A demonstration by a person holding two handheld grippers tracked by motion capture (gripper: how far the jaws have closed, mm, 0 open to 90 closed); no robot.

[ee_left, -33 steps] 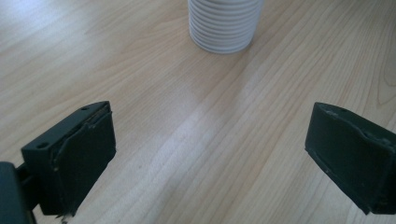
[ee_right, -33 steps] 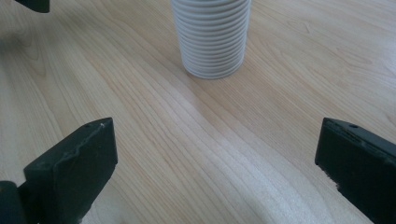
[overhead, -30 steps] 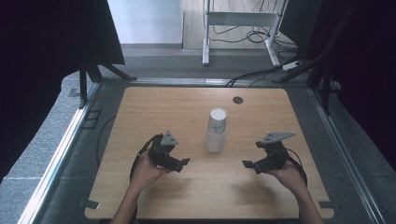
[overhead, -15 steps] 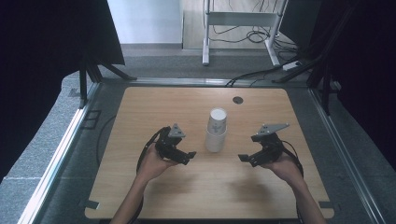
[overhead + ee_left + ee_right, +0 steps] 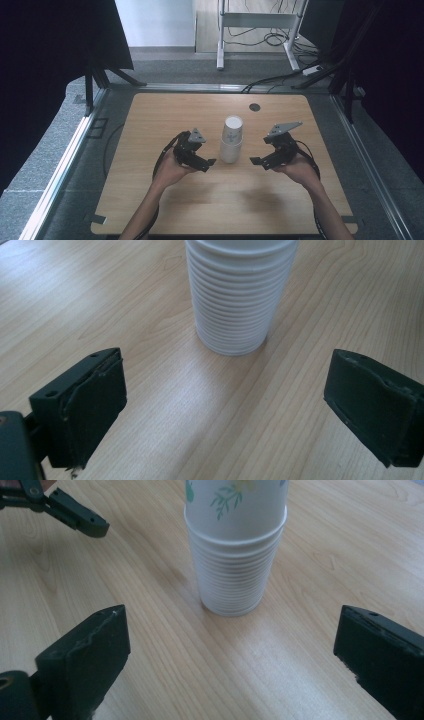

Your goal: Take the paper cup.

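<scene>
Both of my grippers flank the tall stack of white ribbed paper cups (image 5: 231,140), which stands upright a little past the middle of the light wooden tabletop (image 5: 165,115). The topmost cup carries a small green leaf print, seen in the right gripper view (image 5: 235,500); its mouth faces up.

My left gripper (image 5: 207,162), black with a grey three-cornered plate on top, sits just to the left of the stack, jaws pointing at its base. Jaws spread wide, nothing between them. In the left gripper view the stack (image 5: 240,295) stands ahead of the jaws and clear of both pads; bare wood lies between.

My right gripper (image 5: 256,162), same build, sits just to the right of the stack, aimed at it from the opposite side. Its jaws have just been closing a little, yet they stand wide apart and released, with nothing between them. In the right gripper view the stack (image 5: 235,570) is ahead of the pads, untouched, and the tip of the left gripper (image 5: 75,515) shows at upper left, off to the stack's side.

Neither gripper touches the cups. A small dark round disc (image 5: 255,107) sits in the tabletop near the far edge, well apart from the stack. Black cables trail back from both grippers along my forearms.
</scene>
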